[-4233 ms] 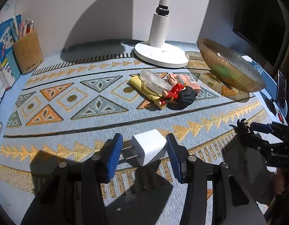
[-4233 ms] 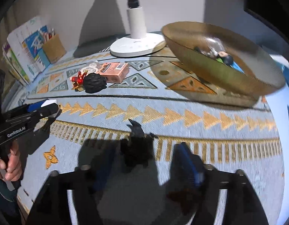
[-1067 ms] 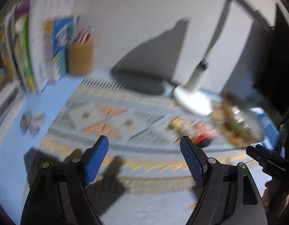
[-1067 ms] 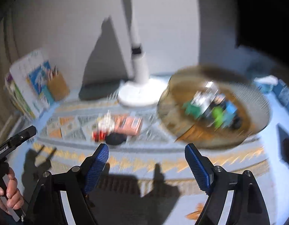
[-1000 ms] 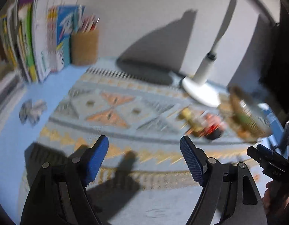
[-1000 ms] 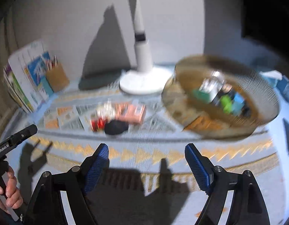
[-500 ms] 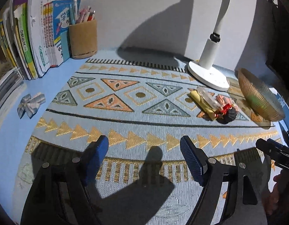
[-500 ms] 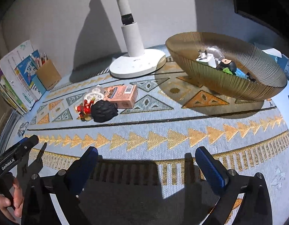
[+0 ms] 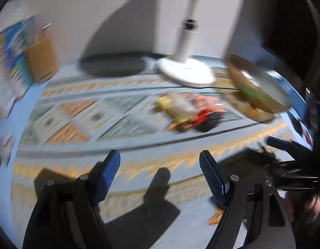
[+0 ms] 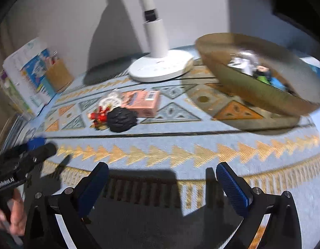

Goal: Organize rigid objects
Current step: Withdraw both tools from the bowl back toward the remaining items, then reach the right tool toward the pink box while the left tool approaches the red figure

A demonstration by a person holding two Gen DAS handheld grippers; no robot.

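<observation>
A golden bowl (image 10: pixel 253 87) at the right holds a white charger (image 10: pixel 244 61) and several small items; it also shows blurred in the left wrist view (image 9: pixel 257 89). A pink box (image 10: pixel 142 101), a black-and-red doll (image 10: pixel 116 118) and a clear plastic piece (image 10: pixel 110 101) lie together mid-mat; the same cluster (image 9: pixel 191 112) is blurred in the left wrist view. My left gripper (image 9: pixel 160 172) is open and empty above the mat's front band. My right gripper (image 10: pixel 163 184) is open and empty, well short of the cluster.
A white lamp base (image 10: pixel 160 66) stands at the back beside the bowl. A brown pen cup (image 10: pixel 58 74) and upright books (image 10: pixel 25 76) stand at the far left. The patterned mat (image 10: pixel 180 145) covers the table. Each gripper shows at the other view's edge (image 10: pixel 25 157).
The white charger and the black toy, earlier at the grippers, now lie in the bowl. Both grippers, open and empty, have swung back nearer the mat and the cluster in the last half second.
</observation>
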